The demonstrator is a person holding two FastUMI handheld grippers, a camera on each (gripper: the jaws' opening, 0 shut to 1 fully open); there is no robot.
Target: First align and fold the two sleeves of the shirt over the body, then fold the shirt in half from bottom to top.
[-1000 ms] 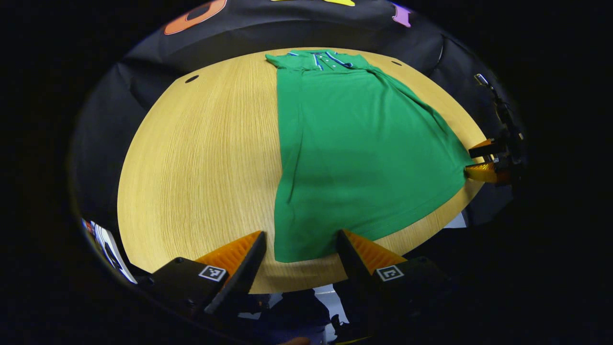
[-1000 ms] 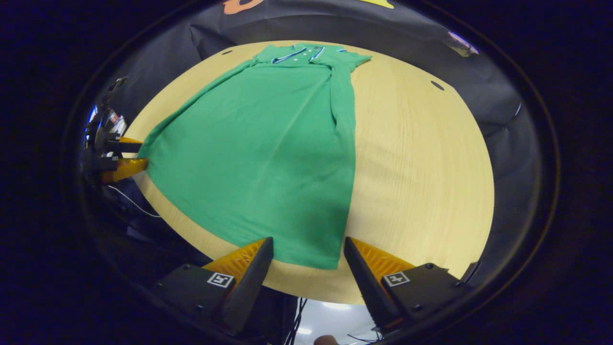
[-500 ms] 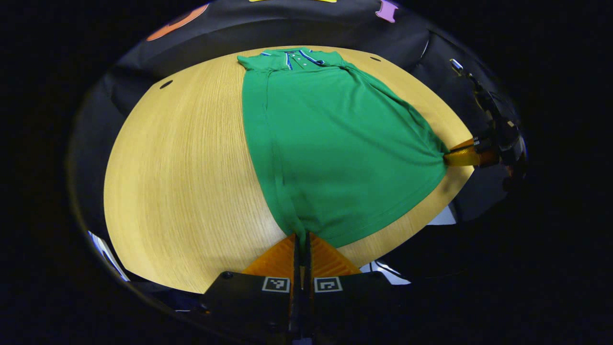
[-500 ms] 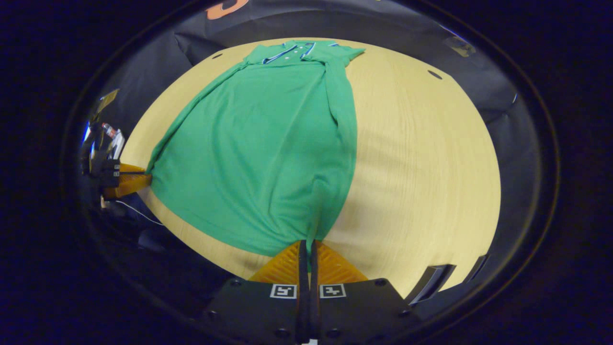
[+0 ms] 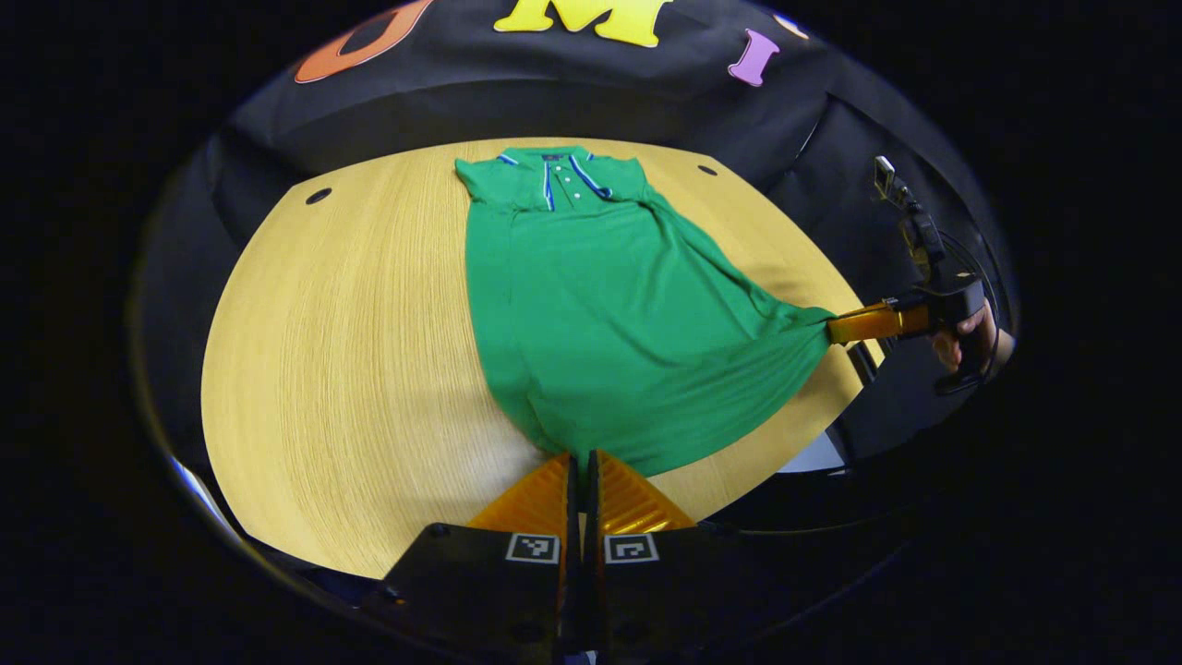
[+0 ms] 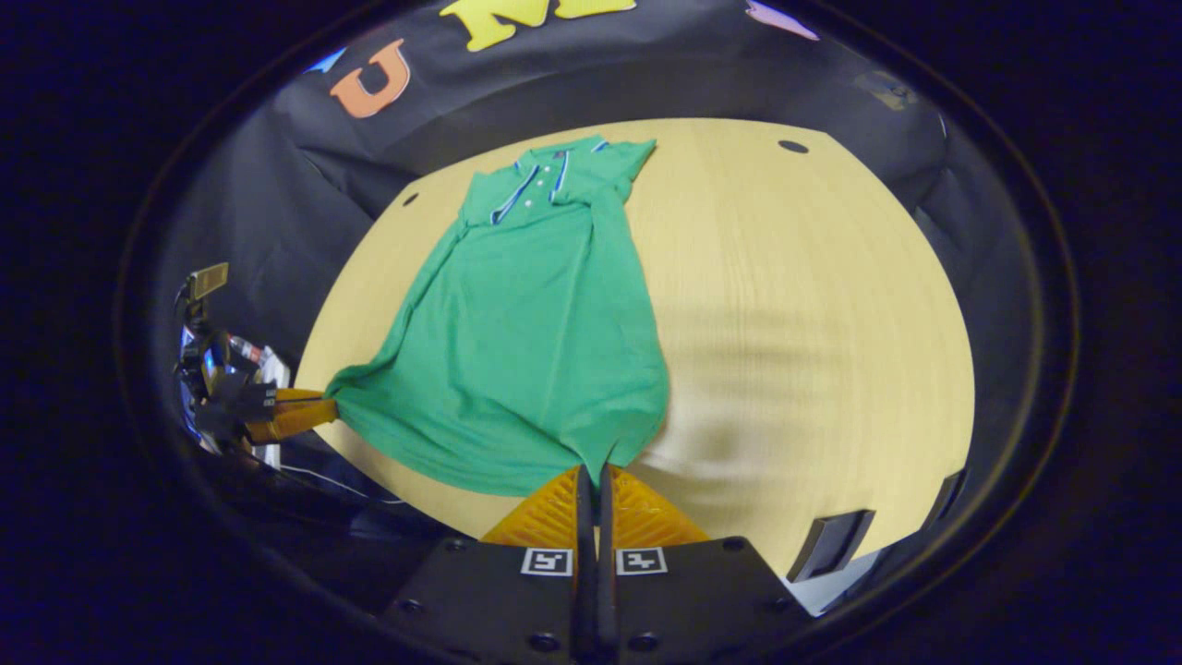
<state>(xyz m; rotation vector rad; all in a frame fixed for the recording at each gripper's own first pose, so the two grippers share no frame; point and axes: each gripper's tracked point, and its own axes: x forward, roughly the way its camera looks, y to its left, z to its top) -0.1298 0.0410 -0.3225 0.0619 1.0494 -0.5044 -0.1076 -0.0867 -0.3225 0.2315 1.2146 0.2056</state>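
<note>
A green polo shirt [image 5: 609,314] [image 6: 536,342] lies lengthwise on the round wooden table [image 5: 351,351] [image 6: 813,305], collar at the far side, both sleeves folded in over the body. My left gripper [image 5: 580,462] is shut on the near left corner of the hem, which is raised off the table. In the same view my right gripper [image 5: 836,328] pinches the other hem corner, a hand behind it. My right gripper [image 6: 596,473] is shut on that corner in its own view, with the left gripper [image 6: 328,408] at the far left. The hem hangs taut between them.
The black cloth wall [image 5: 554,83] rings the table's far side. Small dark holes [image 5: 319,196] [image 6: 792,146] sit in the tabletop near the far edge. Bare wood spreads left of the shirt in the left gripper view and right of it in the right gripper view.
Both grippers went from open around the hem corners to shut on them. They have since lifted the hem off the table, bunching the lower part of the shirt.
</note>
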